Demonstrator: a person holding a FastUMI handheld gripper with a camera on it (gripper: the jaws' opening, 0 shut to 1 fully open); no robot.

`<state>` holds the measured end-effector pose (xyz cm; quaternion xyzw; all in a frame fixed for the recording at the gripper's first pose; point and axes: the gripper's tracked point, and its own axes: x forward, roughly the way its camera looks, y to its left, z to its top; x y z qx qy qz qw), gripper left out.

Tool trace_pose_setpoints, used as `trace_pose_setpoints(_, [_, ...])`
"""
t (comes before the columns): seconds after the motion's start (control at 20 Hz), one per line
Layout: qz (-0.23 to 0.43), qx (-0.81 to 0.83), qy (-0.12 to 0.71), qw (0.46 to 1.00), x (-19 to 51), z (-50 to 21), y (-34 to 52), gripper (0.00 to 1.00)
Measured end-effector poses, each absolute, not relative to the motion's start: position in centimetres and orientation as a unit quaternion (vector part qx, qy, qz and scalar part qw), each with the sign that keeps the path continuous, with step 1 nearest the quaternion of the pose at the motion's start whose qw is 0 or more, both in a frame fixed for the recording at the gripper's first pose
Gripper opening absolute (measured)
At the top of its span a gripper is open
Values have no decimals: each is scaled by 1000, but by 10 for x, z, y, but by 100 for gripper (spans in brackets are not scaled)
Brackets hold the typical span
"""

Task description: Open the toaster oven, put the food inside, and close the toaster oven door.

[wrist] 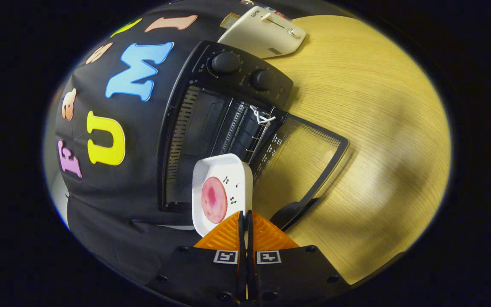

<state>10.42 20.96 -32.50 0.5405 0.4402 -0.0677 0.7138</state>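
Here the gripper [245, 215] has its two fingers pressed together on the near rim of a white plate [222, 170], pinching it by the edge. The plate reaches forward from the fingertips and carries a round pink slice of food [214, 199] near its gripped end, beside small printed sprigs. Just beyond the plate's far end stands the black toaster oven [211, 123], seen rolled onto its side because the gripper is held strongly turned. Its glass door [303, 160] hangs folded down and open over the wooden table [377, 128], and the door's handle [292, 213] lies just beside the fingers. The plate's far corner overlaps the mouth of the oven cavity, where a wire rack [245, 128] shows, with a bit of white string tied near the hinge. Beyond the oven's two knobs sits a cream pop-up toaster [267, 34] with a slice of bread [229, 20] in it.
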Motion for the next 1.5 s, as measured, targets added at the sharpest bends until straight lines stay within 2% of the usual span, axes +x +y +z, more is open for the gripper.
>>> trace_pose_setpoints(0.65, [-165,579,364,711,183,-353,202,2])
trace_pose_setpoints(0.85, [-168,581,333,724,200,-351,201,4])
trace_pose_setpoints(1.0, [-129,590,308,735,208,-334,210,22])
trace_pose_setpoints(1.1, [-107,576,313,748,203,-325,215,79])
trace_pose_setpoints(1.2, [-88,544,328,767,193,-319,218,97])
trace_pose_setpoints(1.5, [-6,439,371,818,149,-301,226,97])
